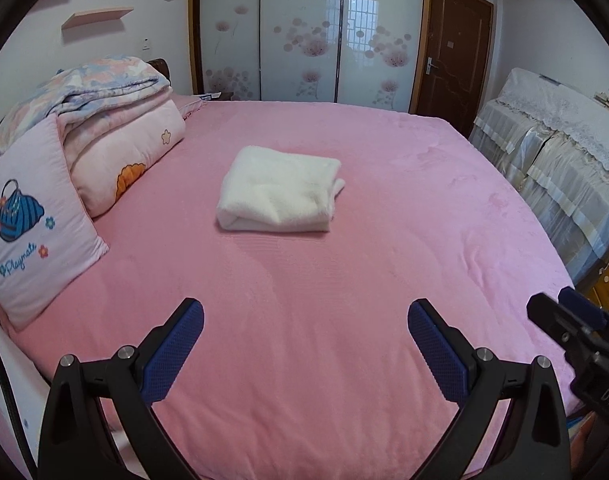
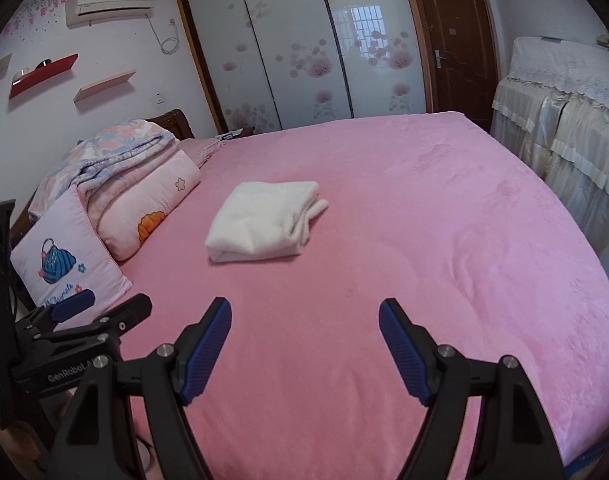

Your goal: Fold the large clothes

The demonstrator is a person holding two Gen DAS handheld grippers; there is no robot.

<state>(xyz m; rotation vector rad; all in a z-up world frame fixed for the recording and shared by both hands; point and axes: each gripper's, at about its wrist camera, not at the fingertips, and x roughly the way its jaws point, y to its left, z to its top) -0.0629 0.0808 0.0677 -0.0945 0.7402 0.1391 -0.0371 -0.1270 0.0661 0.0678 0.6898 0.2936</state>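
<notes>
White fleece, thick and plush: the folded garment sits mid-bed on the pink bedspread, well apart from both of my tools. I judge it light, soft and floppy, no stiffness at all, likely to sag and unfold if pinched by a single layer. I would take hold at the loose stacked edges on its right side, biting through all layers, or under the rounded fold nearest me. Its long axis runs roughly away from me towards the wardrobe, leaning slightly right, open edges pointing right. My left hand-held gripper hangs wide apart and empty; the right hand-held gripper likewise gapes, holding nothing.
</notes>
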